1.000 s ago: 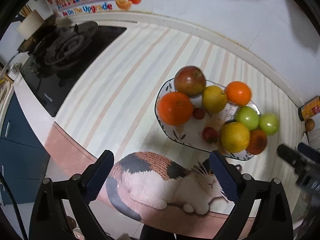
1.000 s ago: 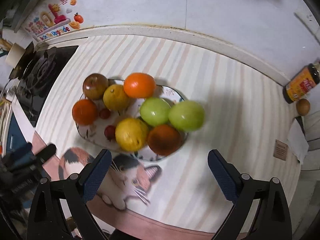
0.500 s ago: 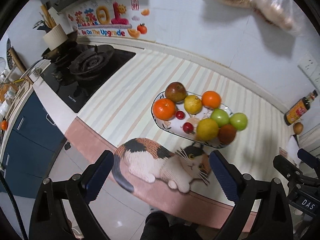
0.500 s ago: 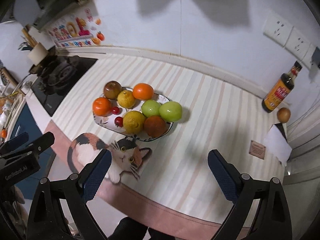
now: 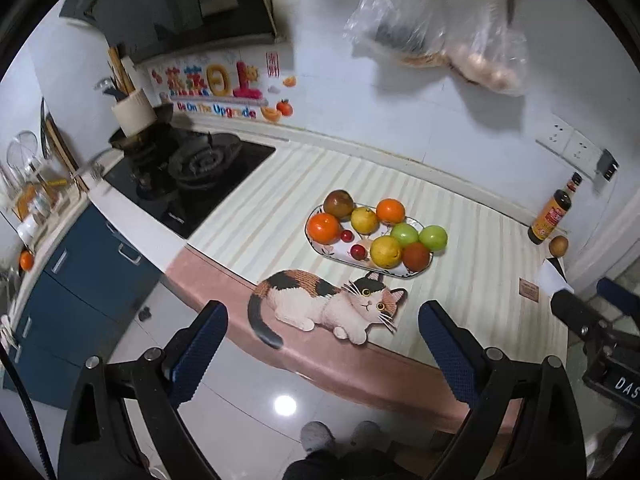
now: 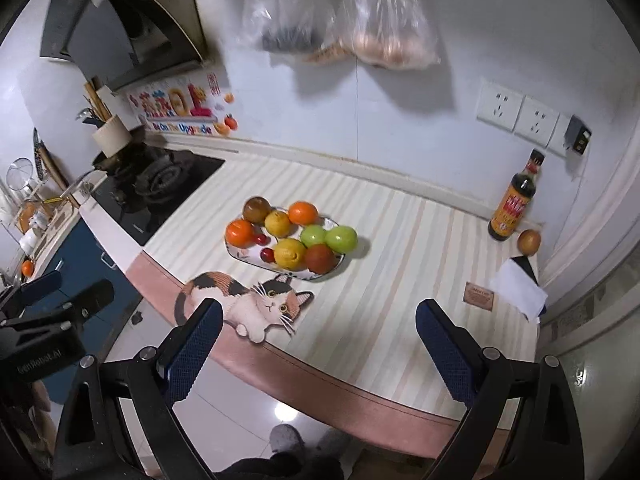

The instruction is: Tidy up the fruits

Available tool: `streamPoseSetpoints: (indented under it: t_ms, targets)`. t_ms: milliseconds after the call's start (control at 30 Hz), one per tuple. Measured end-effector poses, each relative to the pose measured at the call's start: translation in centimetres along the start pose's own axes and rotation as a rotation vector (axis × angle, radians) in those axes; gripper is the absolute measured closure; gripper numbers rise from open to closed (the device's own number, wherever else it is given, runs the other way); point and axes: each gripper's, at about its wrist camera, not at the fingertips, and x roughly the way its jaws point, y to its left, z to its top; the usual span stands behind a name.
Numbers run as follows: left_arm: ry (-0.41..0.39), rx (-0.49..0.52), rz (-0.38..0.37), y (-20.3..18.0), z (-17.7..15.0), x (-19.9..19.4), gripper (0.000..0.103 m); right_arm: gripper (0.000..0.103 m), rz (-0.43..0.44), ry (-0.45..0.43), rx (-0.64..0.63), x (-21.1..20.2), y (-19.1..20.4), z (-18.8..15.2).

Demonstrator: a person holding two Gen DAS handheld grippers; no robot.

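An oval patterned plate [image 5: 335, 254] [image 6: 236, 253] on the striped counter holds oranges, yellow citrus, green apples, a dark red apple and small red fruits. One green apple [image 5: 433, 237] [image 6: 341, 238] sits at the plate's right rim. My left gripper [image 5: 322, 344] is open and empty, held back off the counter's front edge above the floor. My right gripper [image 6: 318, 346] is open and empty, also back from the counter edge. Each gripper shows in the other's view, the right one [image 5: 592, 312] and the left one [image 6: 60, 300].
A cat-shaped mat [image 5: 328, 304] lies at the counter's front edge. A gas hob [image 5: 192, 176] is at left. A sauce bottle [image 6: 514, 200], a small brown fruit [image 6: 529, 241] and papers [image 6: 519, 292] stand at right. Plastic bags [image 6: 360, 20] hang on the wall.
Both grippers have pulled back and up from the plate, so the whole counter and floor now show. The fruits have not moved. Both jaws stay open.
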Motion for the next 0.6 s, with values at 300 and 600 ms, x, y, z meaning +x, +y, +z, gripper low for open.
streamPoseSetpoints:
  t_ms: [300, 600]
  targets:
    - [-0.077, -0.003, -0.023, 0.0, -1.2, -5.2, 0.005, 0.004, 0.006, -0.073, -0.016, -6.5, 1.3, -1.2]
    - [-0.109, -0.002, -0.036, -0.1, -1.8, -7.1, 0.005, 0.004, 0.007, -0.088, -0.022, -8.4, 1.5, -1.6]
